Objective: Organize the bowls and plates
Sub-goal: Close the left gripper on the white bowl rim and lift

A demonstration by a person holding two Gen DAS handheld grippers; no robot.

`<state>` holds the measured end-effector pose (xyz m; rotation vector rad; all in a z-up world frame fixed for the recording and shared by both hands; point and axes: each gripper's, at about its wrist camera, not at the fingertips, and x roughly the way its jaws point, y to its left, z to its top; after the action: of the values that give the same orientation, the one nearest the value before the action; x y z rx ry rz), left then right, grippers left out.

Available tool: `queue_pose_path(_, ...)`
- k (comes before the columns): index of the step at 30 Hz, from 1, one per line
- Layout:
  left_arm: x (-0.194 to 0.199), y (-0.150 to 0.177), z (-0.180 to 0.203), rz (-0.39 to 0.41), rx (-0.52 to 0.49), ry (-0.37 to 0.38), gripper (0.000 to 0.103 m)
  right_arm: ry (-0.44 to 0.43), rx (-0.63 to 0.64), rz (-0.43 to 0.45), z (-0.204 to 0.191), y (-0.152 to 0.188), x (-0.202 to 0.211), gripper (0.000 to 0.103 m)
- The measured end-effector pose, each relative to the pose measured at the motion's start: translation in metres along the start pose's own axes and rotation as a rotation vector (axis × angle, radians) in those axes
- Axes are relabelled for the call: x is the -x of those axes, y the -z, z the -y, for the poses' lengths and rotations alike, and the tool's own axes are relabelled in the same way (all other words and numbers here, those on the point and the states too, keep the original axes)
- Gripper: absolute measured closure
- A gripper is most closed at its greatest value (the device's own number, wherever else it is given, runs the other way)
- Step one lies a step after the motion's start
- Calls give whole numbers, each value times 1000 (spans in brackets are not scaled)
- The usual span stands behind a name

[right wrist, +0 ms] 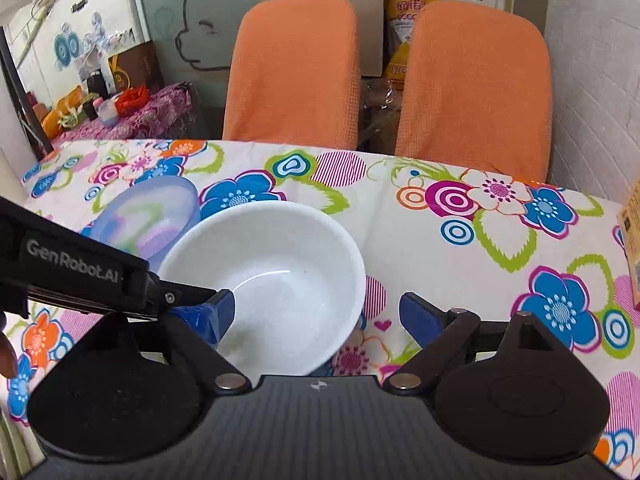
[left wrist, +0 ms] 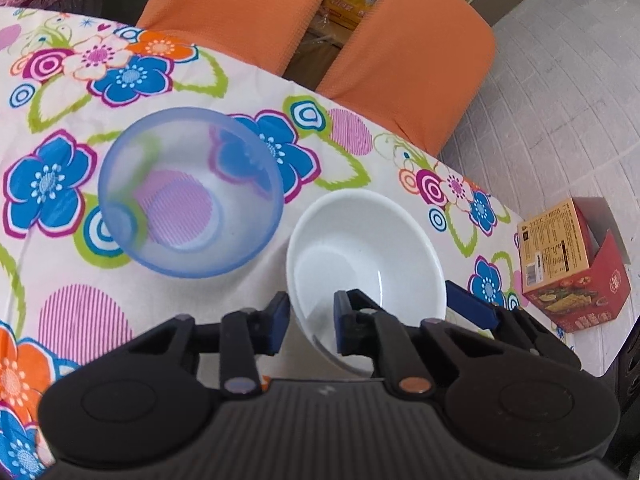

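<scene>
Flowered cloth covers the counter (right wrist: 400, 216); two orange chairs (right wrist: 294, 72) stand beyond. White bowl (left wrist: 366, 254) gripped at its near-left rim by the left hand-held gripper (left wrist: 308, 326), narrow. Right hand-held gripper (right wrist: 316, 316) wide, empty, just right of the bowl. Blue translucent bowl (left wrist: 190, 192) lies to the left, unstacked; nesting judged outstanding.

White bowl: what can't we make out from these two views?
- white bowl base: hidden by left gripper in left wrist view, by right gripper in right wrist view; resting or lifted unclear.
- blue bowl near side: right wrist view, covered by white bowl and left gripper.
- box print: left wrist view, too small.
</scene>
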<state>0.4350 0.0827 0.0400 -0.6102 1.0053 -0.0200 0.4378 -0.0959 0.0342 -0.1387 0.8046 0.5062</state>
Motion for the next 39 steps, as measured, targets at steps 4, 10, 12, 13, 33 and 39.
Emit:
queue_pose_path(4, -9, -3, -4, -5, 32, -12, 95, -33, 23, -9, 2, 4, -11, 27)
queue_pose_path(10, -14, -11, -11, -19, 33, 17, 95, -148, 73, 4, 4, 9, -4, 26)
queue_pose_path(12, -16, -13, -14, -65, 50, 67, 94, -185, 137, 13, -7, 9, 1, 26)
queue_pose_path(13, -16, -12, -13, -66, 45, 64, 94, -185, 175, 23, -13, 9, 4, 26)
queue_pose_path(33, -1, 12, 0, -127, -28, 66, 94, -135, -33, -109, -20, 19, 25, 25)
queue_pose_path(39, -1, 15, -6, -119, -55, 65, 93, -122, 65, -3, -8, 35, 34, 25)
